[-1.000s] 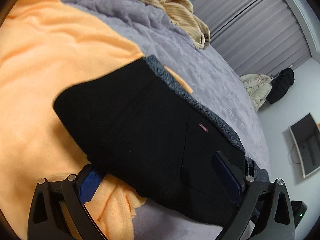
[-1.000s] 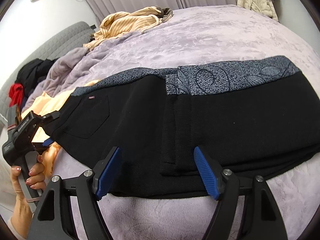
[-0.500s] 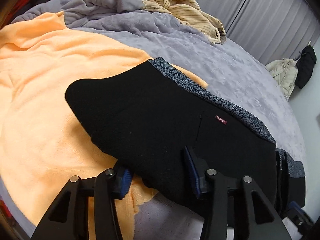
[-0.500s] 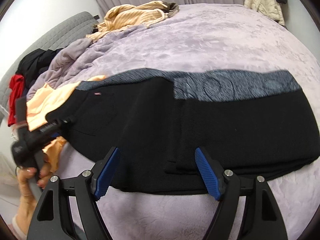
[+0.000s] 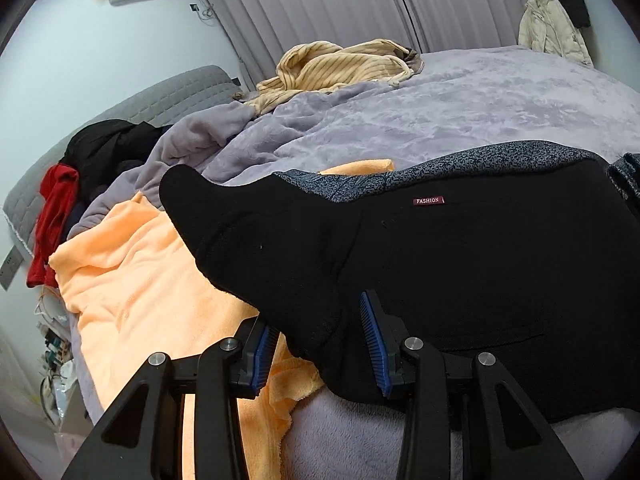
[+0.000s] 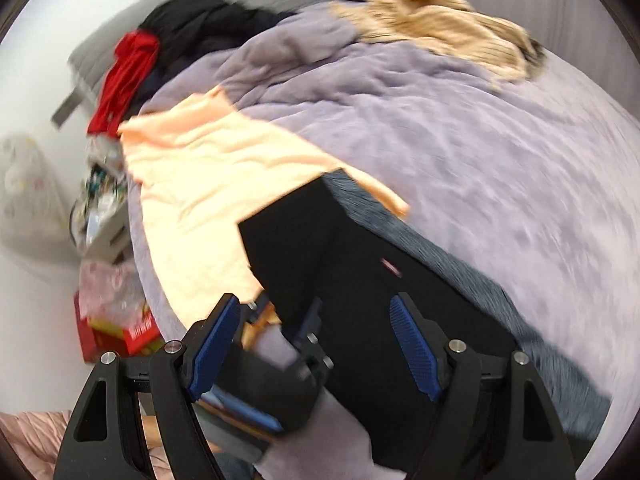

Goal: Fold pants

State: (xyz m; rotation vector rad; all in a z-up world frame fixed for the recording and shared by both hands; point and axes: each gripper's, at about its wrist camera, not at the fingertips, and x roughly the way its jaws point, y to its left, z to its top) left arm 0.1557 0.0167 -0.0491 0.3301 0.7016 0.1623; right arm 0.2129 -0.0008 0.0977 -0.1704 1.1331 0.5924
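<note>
Black pants (image 5: pixel 460 264) lay across purple blanket (image 5: pixel 460 112), one end over orange towel (image 5: pixel 140 272). Left gripper (image 5: pixel 320 340) pinched raised pants edge between narrowed fingers. Right gripper (image 6: pixel 316 344) wide open, empty, above pants.

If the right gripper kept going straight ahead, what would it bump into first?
Probably the left gripper, which sits low between the right gripper's open fingers, pinching the black pants. The picture is blurry, so depth is uncertain.
</note>
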